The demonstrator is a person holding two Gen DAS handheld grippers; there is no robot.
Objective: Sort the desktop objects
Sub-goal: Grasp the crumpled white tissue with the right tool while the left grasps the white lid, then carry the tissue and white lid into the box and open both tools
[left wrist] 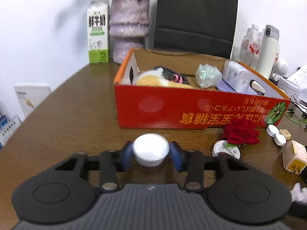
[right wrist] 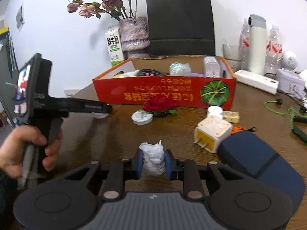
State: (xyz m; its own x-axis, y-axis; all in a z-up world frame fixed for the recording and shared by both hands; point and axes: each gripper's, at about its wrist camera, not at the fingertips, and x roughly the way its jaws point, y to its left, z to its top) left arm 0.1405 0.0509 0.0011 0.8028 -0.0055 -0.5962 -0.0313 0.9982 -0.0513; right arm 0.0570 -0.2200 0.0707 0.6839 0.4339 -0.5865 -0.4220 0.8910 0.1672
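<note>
Clamped between the blue pads of the left gripper [left wrist: 151, 154], a small white round jar [left wrist: 151, 151] is being held just above the wooden bench [left wrist: 73, 118], short of the red cardboard box [left wrist: 191, 111] holding sorted items. Seen from the right wrist, the right gripper [right wrist: 153, 163] is squeezing a crumpled white tissue [right wrist: 153, 158] over the bench, while a hand [right wrist: 28, 149] is gripping the left tool's handle beside it.
</note>
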